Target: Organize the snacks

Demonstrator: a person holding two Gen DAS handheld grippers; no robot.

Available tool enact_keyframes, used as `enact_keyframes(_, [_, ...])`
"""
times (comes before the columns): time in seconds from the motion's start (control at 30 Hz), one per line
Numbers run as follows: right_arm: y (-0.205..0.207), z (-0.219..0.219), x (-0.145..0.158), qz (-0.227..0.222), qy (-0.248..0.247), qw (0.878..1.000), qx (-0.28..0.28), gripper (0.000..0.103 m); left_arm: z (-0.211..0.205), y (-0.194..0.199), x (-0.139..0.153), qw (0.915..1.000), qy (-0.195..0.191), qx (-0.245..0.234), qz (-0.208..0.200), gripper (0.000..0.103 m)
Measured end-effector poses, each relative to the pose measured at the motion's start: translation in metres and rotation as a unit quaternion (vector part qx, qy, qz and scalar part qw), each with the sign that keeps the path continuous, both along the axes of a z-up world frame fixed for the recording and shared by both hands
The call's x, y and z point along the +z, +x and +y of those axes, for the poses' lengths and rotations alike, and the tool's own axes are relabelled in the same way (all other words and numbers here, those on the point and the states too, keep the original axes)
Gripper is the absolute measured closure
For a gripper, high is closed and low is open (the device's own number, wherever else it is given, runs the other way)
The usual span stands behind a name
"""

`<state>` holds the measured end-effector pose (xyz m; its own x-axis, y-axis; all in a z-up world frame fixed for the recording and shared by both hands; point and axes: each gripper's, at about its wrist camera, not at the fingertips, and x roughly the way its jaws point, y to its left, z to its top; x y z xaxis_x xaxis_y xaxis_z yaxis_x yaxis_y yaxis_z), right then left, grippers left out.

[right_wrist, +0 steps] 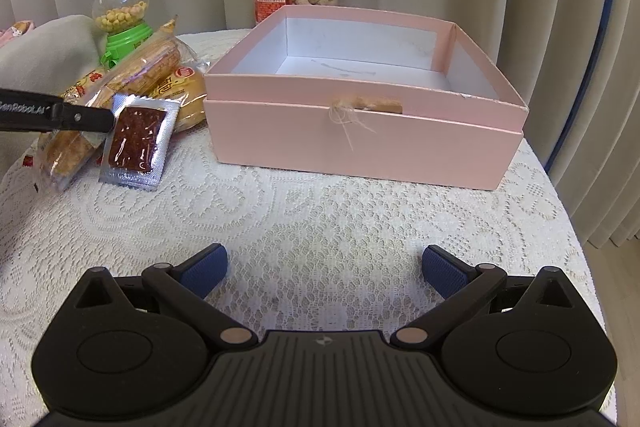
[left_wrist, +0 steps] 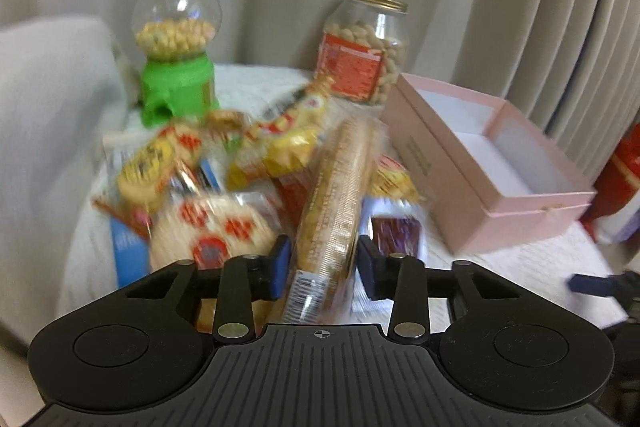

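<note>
Left wrist view: left gripper [left_wrist: 322,263] pinching a long biscuit sleeve [left_wrist: 336,203] near its lower end, blue pads [left_wrist: 280,265] against both sides of the clear wrapper. The sleeve runs away from the camera over the snack pile [left_wrist: 208,179]; the frame is blurred, so I cannot tell whether its far end rests on the pile. Judgement: light, but brittle inside and slick outside. Held at one end it may droop or swing, and a hard squeeze would crack biscuits. A hold nearer the middle would carry better. Pink box [left_wrist: 484,163] stands open to the right of the pile, nothing in it. Peanut jar [left_wrist: 366,47] and green dispenser [left_wrist: 178,51] at the back.

Right wrist view: right gripper [right_wrist: 323,269] spread wide, holding nothing, above the lace-covered worktop [right_wrist: 320,211] in front of the box [right_wrist: 360,143]. Left gripper's arm enters at left, over the sleeve [right_wrist: 116,83]. A flat foil sachet [right_wrist: 138,143] lies beside the sleeve: thin, limp, best taken by an edge.
</note>
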<state>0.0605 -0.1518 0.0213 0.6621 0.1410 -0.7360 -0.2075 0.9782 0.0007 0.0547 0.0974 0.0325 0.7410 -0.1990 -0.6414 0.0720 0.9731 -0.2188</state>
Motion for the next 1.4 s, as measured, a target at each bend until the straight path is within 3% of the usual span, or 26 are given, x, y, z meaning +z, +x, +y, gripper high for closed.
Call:
enact_keyframes(0.07, [0.0,0.005,0.002,-0.001,-0.009,1.0,-0.003,0.0,0.003,-0.016,-0.003,0.9997,-0.023,0.001,0.008,0.066])
enact_keyframes(0.3, [0.008,0.048,0.014,0.018,-0.003,0.999,0.042,0.0,0.008,-0.063,-0.008,0.999,-0.03,0.033,0.005,0.066])
enact_keyframes(0.43, [0.028,0.072,0.023,0.042,0.072,0.995,0.048,0.001,0.005,-0.068,-0.006,0.9993,-0.014,0.035,0.006,0.066])
enact_keyframes(0.63, [0.072,0.085,0.018,0.103,0.174,0.978,-0.046,0.009,0.01,-0.079,-0.009,0.9981,-0.018,0.059,0.004,0.067])
enact_keyframes(0.7, [0.078,0.089,0.017,0.098,0.187,0.975,-0.07,0.012,0.013,-0.081,-0.011,0.9978,-0.028,0.059,0.001,0.067])
enact_keyframes(0.77, [0.086,0.096,0.016,0.105,0.176,0.975,-0.081,0.018,0.015,-0.083,-0.011,0.9977,-0.037,0.057,0.0,0.067])
enact_keyframes(0.83, [0.087,0.099,0.016,0.103,0.162,0.979,-0.074,0.035,0.015,-0.084,-0.011,0.9976,-0.045,0.052,0.001,0.067])
enact_keyframes(0.93, [0.082,0.1,0.019,0.114,0.157,0.98,-0.048,0.048,0.013,-0.085,-0.012,0.9975,-0.055,0.045,0.0,0.067])
enact_keyframes(1.07, [0.057,0.092,0.025,0.106,0.133,0.985,-0.016,0.053,0.006,-0.086,-0.011,0.9977,-0.06,0.032,0.002,0.067])
enact_keyframes(1.1, [0.052,0.087,0.027,0.104,0.132,0.986,-0.009,0.059,0.004,-0.087,-0.011,0.9978,-0.06,0.029,0.002,0.068])
enact_keyframes(1.4, [0.016,0.05,0.031,0.104,0.117,0.988,-0.001,0.06,-0.016,-0.088,-0.011,0.9984,-0.056,-0.005,0.01,0.068])
